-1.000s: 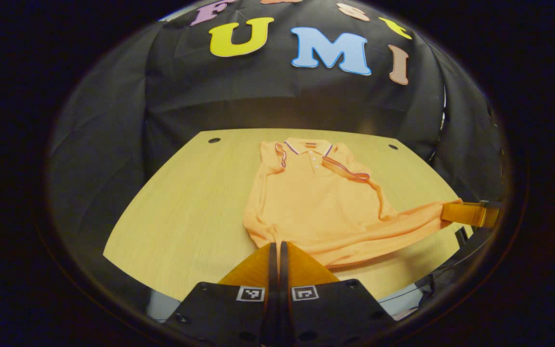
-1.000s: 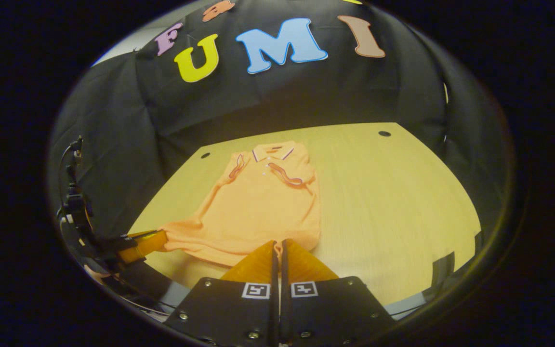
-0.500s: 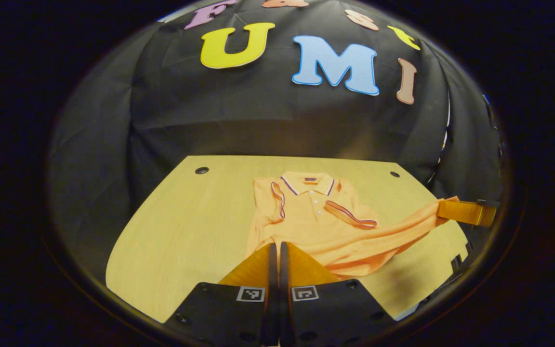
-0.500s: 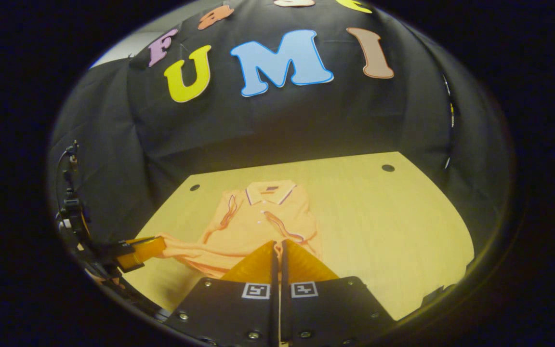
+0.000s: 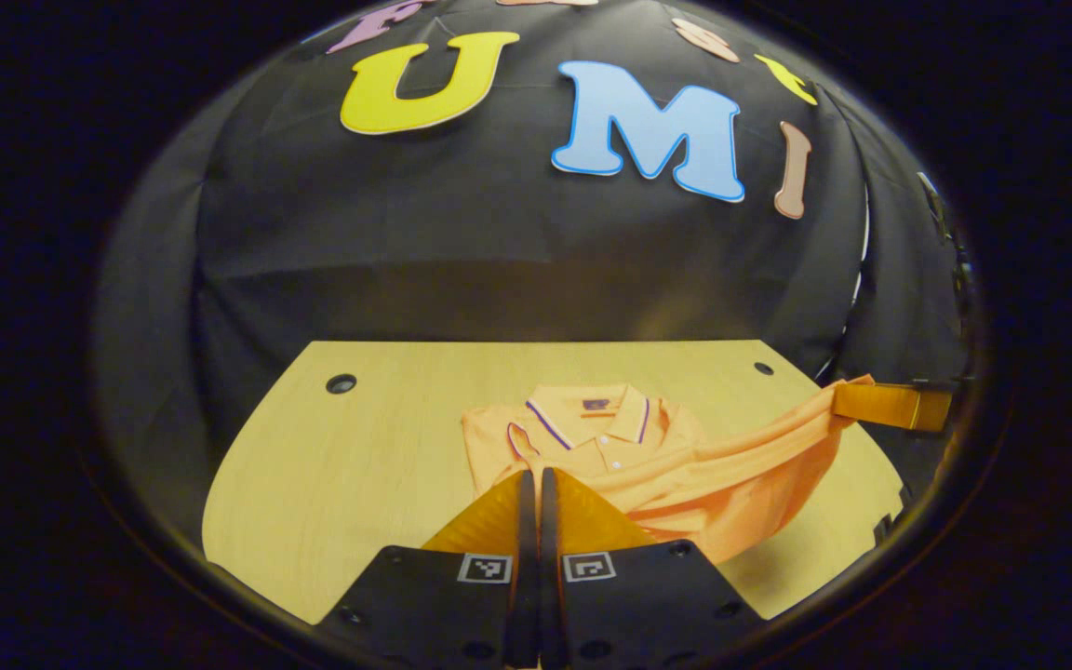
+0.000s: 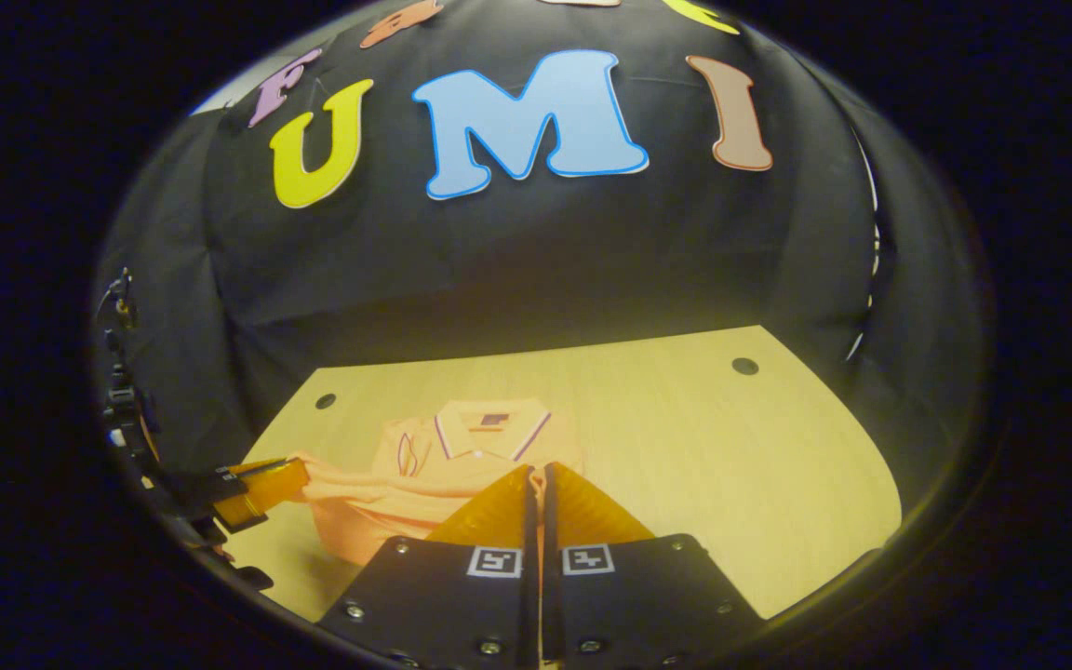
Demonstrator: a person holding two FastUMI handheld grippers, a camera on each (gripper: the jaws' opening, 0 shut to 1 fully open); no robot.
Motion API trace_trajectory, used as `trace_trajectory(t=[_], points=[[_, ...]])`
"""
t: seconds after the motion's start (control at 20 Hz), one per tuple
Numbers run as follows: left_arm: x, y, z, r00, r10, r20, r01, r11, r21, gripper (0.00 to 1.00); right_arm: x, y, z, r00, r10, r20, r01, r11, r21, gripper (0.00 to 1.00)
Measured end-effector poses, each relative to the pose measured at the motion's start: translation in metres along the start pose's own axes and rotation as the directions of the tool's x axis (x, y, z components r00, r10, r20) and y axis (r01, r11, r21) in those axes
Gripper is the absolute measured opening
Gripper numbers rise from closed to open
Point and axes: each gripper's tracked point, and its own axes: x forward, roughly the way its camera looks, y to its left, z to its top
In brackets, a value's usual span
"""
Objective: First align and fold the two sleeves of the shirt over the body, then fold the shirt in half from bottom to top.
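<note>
Hem lifted closer to collar (image 5: 592, 423) — shirt (image 5: 685, 475) collar-end toward wall, both tongs clamped.

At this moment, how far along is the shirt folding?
Both sleeves of the orange polo shirt lie folded over its body. In hand: left gripper and right gripper, each shut on the hem, carrying it toward the collar. Left: laying the hem down on the wooden table.

Shirt (image 5: 685, 484) hem behind hand-held gripper (image 5: 537, 476)
</note>
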Motion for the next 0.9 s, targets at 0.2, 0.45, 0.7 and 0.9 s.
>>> trace_trajectory(t=[0.2, 0.45, 0.7, 0.9], points=[[0.052, 0.009, 0.016, 0.999, -0.035, 0.000, 0.035, 0.999, 0.013, 0.06, 0.042, -0.002, 0.018, 0.999, -0.051, -0.016, 0.051, 0.999, -0.015, 0.02], [0.099, 0.021, 0.029, 0.999, -0.049, 0.003, 0.049, 0.999, 0.002, 0.06, 0.083, -0.003, 0.031, 0.995, -0.097, -0.033, 0.095, 0.995, -0.036, 0.02], [0.123, 0.029, 0.042, 0.999, -0.044, 0.025, 0.045, 0.999, -0.015, 0.06, 0.115, -0.001, 0.041, 0.993, -0.112, -0.039, 0.109, 0.991, -0.081, 0.01], [0.136, 0.035, 0.048, 0.999, -0.030, 0.044, 0.030, 1.000, -0.006, 0.06, 0.133, 0.004, 0.043, 0.993, -0.108, -0.042, 0.104, 0.990, -0.093, 0.01]])
